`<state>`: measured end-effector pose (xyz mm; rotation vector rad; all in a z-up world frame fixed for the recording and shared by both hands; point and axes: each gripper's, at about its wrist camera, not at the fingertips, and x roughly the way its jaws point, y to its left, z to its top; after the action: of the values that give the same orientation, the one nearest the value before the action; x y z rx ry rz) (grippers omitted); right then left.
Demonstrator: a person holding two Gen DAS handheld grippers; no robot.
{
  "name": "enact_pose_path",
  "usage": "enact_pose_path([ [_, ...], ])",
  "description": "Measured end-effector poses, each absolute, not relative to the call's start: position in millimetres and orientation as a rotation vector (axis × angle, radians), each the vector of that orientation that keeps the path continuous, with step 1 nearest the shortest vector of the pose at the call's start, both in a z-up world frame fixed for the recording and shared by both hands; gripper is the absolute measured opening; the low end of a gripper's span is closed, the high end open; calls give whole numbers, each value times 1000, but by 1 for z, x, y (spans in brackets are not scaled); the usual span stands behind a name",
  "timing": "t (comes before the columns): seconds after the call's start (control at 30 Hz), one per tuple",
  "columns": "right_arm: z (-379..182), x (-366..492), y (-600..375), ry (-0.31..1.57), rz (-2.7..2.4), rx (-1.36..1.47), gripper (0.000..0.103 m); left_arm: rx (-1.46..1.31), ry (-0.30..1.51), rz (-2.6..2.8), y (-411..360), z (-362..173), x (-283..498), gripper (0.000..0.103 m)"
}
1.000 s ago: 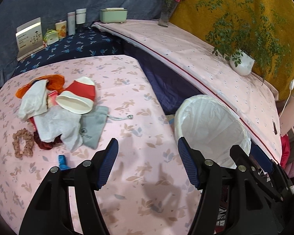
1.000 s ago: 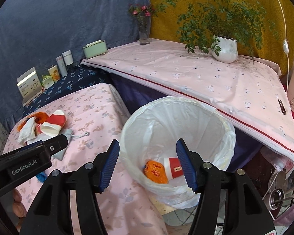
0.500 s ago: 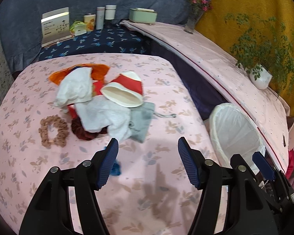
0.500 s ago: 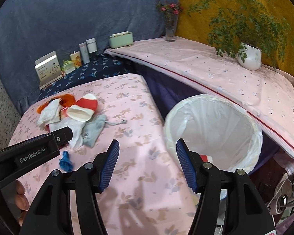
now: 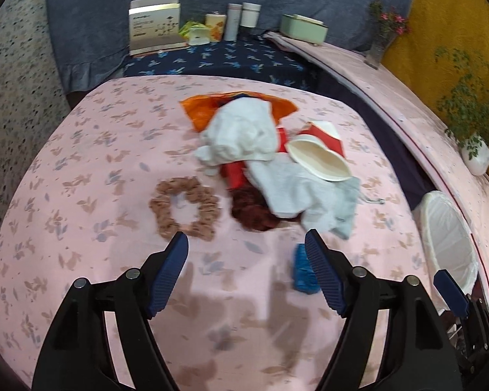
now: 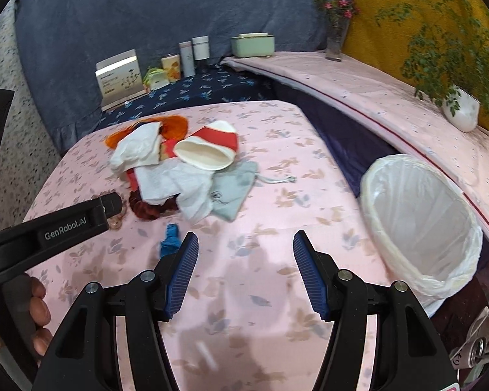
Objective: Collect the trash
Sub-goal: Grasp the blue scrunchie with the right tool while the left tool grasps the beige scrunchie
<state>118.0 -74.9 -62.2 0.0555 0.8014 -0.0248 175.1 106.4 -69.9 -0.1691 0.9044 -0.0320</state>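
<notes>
A heap of trash lies on the pink flowered table [image 5: 81, 169]: a squashed red and white paper cup [image 5: 319, 156] [image 6: 208, 151], white tissues [image 5: 241, 133] [image 6: 172, 182], an orange wrapper [image 5: 205, 110] and a small blue scrap [image 5: 303, 267] [image 6: 170, 239]. My left gripper [image 5: 246, 244] hovers just short of the heap, its jaws opening with nothing between them; the blue scrap sits by its right finger. My right gripper [image 6: 245, 244] stands open and empty over bare cloth. The bin with a white liner [image 5: 446, 234] [image 6: 417, 221] stands to the right of the table.
A beige scrunchie [image 5: 185, 208], a dark red scrunchie [image 5: 254, 208] and a grey drawstring pouch [image 6: 234, 192] lie by the heap. Boxes and bottles [image 5: 234, 21] line the back shelf. A potted plant [image 6: 459, 110] and a vase [image 6: 335, 39] stand on the pink-covered ledge at right.
Both grippers have swung left, away from the bin and over the table toward the heap. The left jaws have spread wider. The right jaws keep the same gap.
</notes>
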Motion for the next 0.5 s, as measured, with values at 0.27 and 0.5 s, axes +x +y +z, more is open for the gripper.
enact_pose_path([
  [0.27,-83,132,-36,854,28,26,59,-192,939,34,154,-91,186,72],
  [0.5,-103,149,-16,904,50,23,59,-213,971,53,176,-108,201,72],
])
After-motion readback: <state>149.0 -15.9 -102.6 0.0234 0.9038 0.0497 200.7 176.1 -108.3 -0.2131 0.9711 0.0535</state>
